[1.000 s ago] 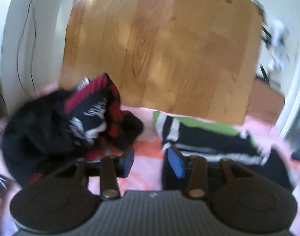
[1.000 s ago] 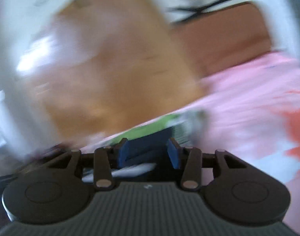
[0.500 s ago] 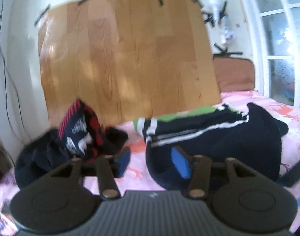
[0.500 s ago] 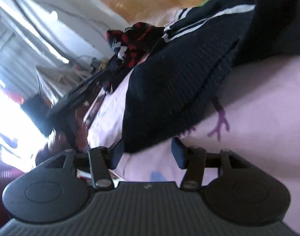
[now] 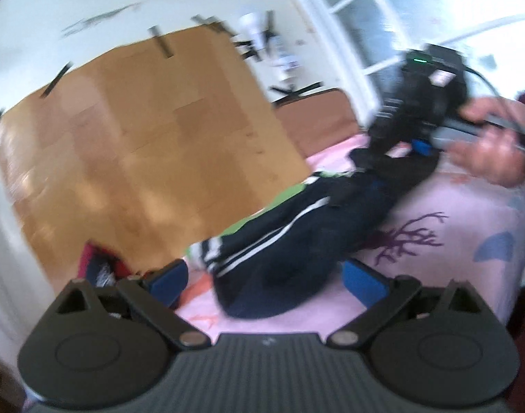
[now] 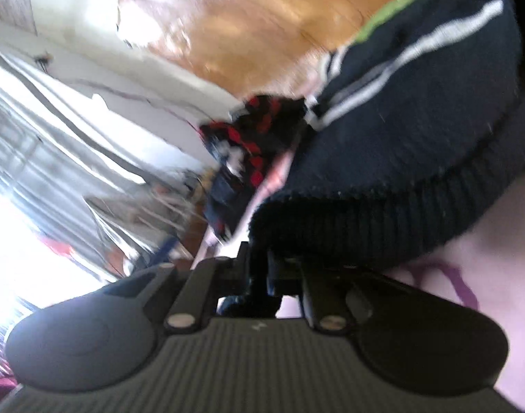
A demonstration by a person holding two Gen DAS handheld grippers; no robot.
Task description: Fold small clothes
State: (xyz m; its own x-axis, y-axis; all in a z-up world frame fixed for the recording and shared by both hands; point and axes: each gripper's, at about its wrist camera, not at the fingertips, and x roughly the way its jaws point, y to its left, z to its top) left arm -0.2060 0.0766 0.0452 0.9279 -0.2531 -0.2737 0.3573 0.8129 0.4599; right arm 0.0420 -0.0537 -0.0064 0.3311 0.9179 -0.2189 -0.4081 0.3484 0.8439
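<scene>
A dark navy knit sweater (image 5: 297,237) with white stripes and a green band lies stretched across the pink bedsheet (image 5: 452,234). My left gripper (image 5: 266,282) is at its near end. The jaws are opening wide, and the cloth lies between the blue pads (image 5: 362,282) without being pressed. In the left wrist view a hand (image 5: 490,151) holds my right gripper (image 5: 421,148) at the sweater's far end. In the right wrist view my right gripper (image 6: 259,268) is closing and pinches the sweater's (image 6: 417,130) ribbed hem between its pads.
A pile of red-and-black clothes (image 5: 97,268) (image 6: 248,144) lies beyond the sweater's left end. A large wooden board (image 5: 142,144) leans on the wall behind the bed. A brown headboard (image 5: 317,117) and a window (image 5: 400,17) are at the right.
My left jaws have spread wide and that view has rolled and swung right. My right gripper has moved onto the sweater's hem and closed on it.
</scene>
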